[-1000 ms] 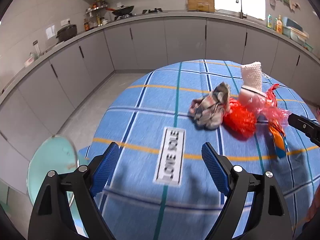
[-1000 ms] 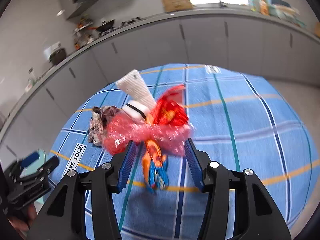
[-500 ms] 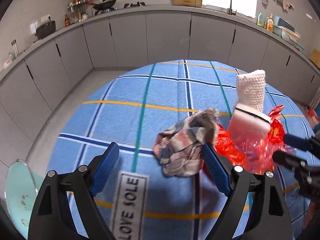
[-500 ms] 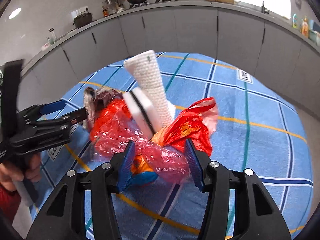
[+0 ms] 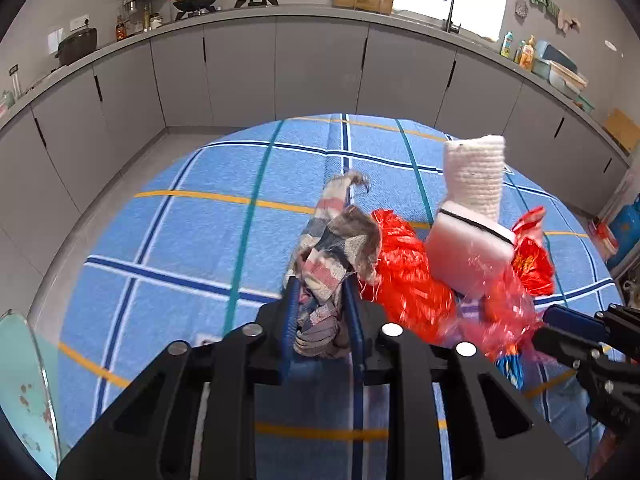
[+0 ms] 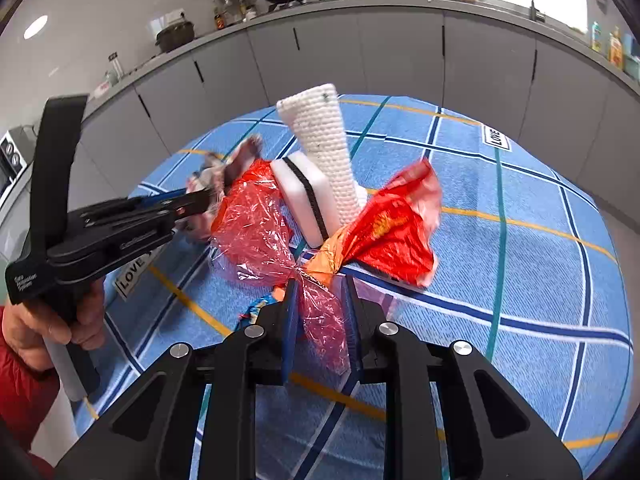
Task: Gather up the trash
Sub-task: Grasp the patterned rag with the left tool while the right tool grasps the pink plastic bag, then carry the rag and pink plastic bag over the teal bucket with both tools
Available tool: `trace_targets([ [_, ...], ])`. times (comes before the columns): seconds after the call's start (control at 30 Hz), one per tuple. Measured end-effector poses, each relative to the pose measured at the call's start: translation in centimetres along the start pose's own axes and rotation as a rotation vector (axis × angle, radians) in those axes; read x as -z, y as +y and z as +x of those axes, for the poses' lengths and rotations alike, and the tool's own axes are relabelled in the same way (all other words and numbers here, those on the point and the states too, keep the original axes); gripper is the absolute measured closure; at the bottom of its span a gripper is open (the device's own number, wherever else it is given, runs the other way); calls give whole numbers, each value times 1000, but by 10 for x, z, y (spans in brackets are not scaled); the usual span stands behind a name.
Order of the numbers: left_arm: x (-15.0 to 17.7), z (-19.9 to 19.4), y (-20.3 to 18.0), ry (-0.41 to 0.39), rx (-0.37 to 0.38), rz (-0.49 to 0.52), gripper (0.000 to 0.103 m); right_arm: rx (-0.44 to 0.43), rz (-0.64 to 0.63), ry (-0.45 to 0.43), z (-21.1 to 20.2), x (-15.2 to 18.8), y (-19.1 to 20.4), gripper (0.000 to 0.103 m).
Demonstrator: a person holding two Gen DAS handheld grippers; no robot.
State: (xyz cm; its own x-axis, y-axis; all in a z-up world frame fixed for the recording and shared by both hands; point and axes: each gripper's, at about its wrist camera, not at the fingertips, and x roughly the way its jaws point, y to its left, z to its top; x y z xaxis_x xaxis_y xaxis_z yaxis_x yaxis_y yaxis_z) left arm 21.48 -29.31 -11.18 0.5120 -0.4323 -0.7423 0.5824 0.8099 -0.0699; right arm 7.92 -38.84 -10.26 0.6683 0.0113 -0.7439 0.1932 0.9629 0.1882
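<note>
Left side first: my left gripper (image 5: 322,312), whose jaws stood wide and empty on either side of the crumpled plaid rag (image 5: 338,248) half a second ago, is now closing on it, and the blue pads already pinch the rag's lower folds while its upper end sticks out ahead of the fingertips. Just right of that gripper lies the heap of red plastic wrap (image 5: 404,264), with a white sponge block (image 5: 468,252) and a white knitted tube (image 5: 474,176) standing on it. Further right, my right gripper (image 6: 320,308) has likewise gone from half open around the wrap to closing on it; a twisted neck of red cellophane (image 6: 320,312) now sits pinched between its pads, a red foil wrapper (image 6: 394,236) fanning out ahead and to its right. All of this rests on the blue checked tablecloth (image 6: 520,264). Judged from this, both pieces of trash are secured and the collecting can pass from grasping to lifting; no bin shows ahead of either gripper.
</note>
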Motion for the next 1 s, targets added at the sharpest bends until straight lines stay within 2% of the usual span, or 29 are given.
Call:
trace_targets([
  [0.23, 14, -53, 18, -54, -25, -36, 82, -31, 68, -82, -35, 2, 5, 83],
  [0.3, 18, -68, 25, -65, -28, -54, 82, -52, 98, -97, -42, 2, 8, 83],
  [0.4, 25, -86, 31, -79, -75, -58, 82, -85, 151, -116, -49, 4, 15, 83],
  [0.53, 37, -105, 38, -85, -82, -72, 82, -124, 212, -120, -50, 7, 26, 83],
  [0.67, 47, -115, 46, -86, -92, -86, 82, -132, 206, -106, -46, 13, 48, 83],
  [1.0, 64, -140, 71, -106, -183, -112, 82, -128, 199, -125, -41, 15, 91, 83],
])
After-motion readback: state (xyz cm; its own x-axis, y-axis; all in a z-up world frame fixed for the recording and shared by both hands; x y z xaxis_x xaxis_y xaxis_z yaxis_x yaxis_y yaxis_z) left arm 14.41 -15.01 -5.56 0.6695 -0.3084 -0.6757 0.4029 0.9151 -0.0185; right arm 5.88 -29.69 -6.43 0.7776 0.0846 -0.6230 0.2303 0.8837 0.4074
